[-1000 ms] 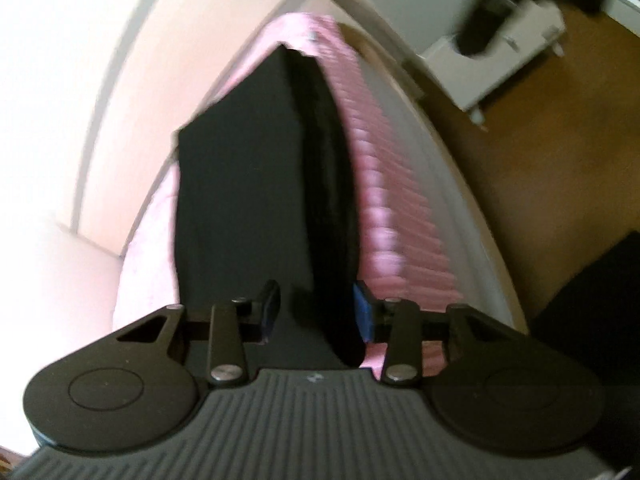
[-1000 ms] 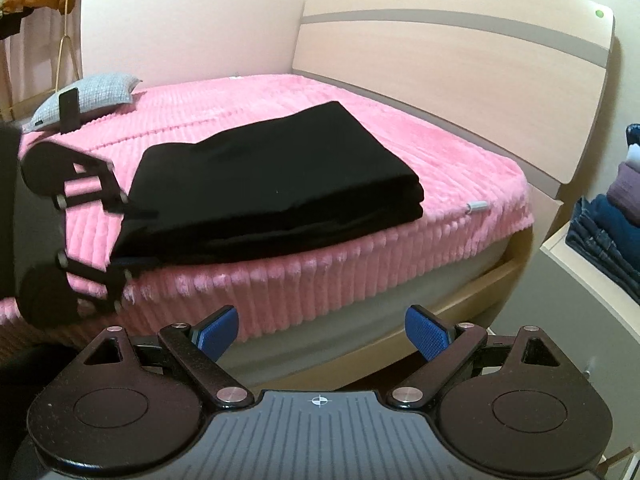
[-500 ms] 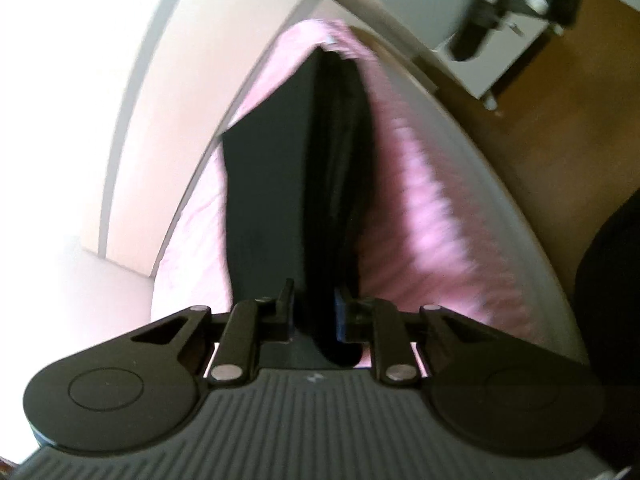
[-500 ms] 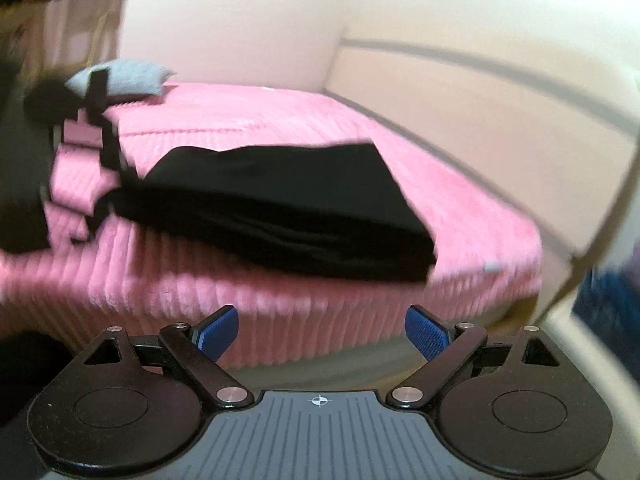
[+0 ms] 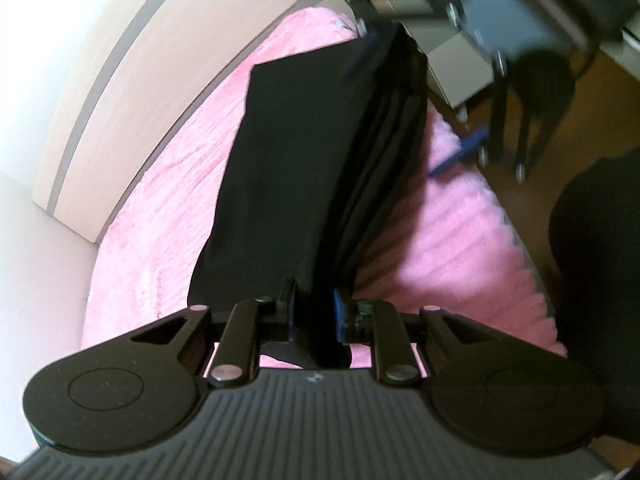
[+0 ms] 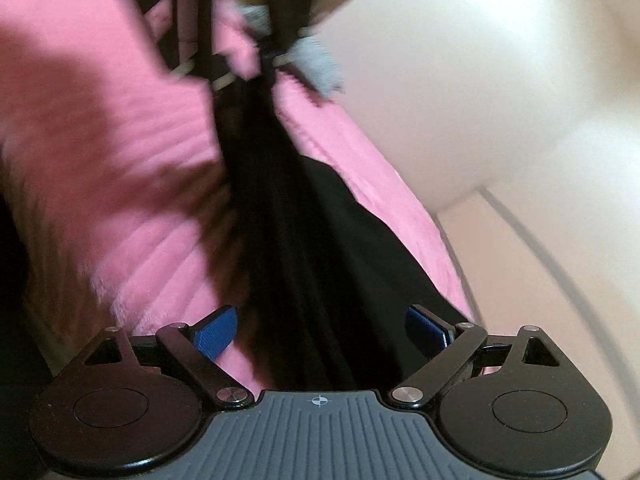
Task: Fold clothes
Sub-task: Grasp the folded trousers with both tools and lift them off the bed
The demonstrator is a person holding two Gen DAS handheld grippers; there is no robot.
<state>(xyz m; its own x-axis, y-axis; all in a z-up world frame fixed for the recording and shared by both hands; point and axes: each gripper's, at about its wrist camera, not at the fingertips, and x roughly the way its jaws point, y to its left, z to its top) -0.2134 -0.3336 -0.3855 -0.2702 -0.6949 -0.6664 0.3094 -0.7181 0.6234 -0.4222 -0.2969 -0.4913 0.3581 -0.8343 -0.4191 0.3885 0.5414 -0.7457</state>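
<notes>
The bed (image 5: 168,184), under its pink ribbed plush cover, fills the ground ahead of both claws, with the pale headboard (image 5: 132,60) off to the left of the left claw (image 5: 314,314) and to the right of the right claw (image 6: 322,334). A white cabinet (image 5: 452,52) stands beyond the far end of the bed, past the left claw's reach.

The folded black garment (image 5: 304,152) lies on the cover as a long flat bundle running straight away from the left claw, its stacked layers showing as dark pleats along the right-hand edge. It reads as soft, light cloth with no stiffness of its own: the layers will likely sag and slide apart if lifted from one end only, and the plush beneath looks grippy enough to drag the bottom layer.

The left claw is pressed together on the garment's near end, the cloth pinched between its blue pads. In the right wrist view the picture is blurred, but the same garment (image 6: 320,240) runs forward from between the right claw's fingers, which are spread wide with a blue pad on either side and, as far as can be told, not touching the fabric. A small grey pillow (image 6: 316,60) lies far ahead, just right of the garment's line.

A sound hold would take the full thickness of the bundle at this end, all layers at once, matching the grip at the other, so the fold stays stacked.
</notes>
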